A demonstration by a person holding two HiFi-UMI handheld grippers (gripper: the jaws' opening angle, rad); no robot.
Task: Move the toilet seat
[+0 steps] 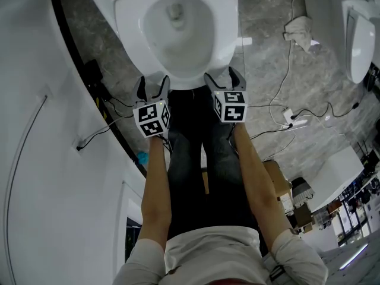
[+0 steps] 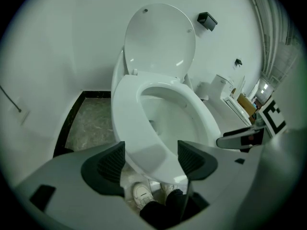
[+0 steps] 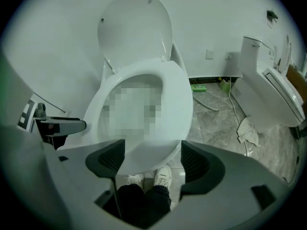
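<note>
The white toilet seat (image 1: 221, 37) lies down flat on the bowl, and the lid (image 2: 160, 42) stands upright against the wall. My left gripper (image 1: 152, 86) is at the seat's front left edge and my right gripper (image 1: 224, 79) at its front right edge. In the left gripper view the seat's front rim (image 2: 127, 123) shows between the wide-apart jaws of the left gripper (image 2: 151, 159), with no pad pressing on it. The right gripper view shows the same: the seat (image 3: 177, 109) lies between the spread jaws of the right gripper (image 3: 152, 159), untouched. Both grippers are open and hold nothing.
A white wall (image 1: 35, 159) runs close on the left. A second toilet (image 3: 268, 90) stands to the right. Cables and a power strip (image 1: 295, 122) lie on the grey marbled floor, with a crumpled cloth (image 1: 298, 28) further back. The person's legs and shoes (image 3: 163, 176) are just before the bowl.
</note>
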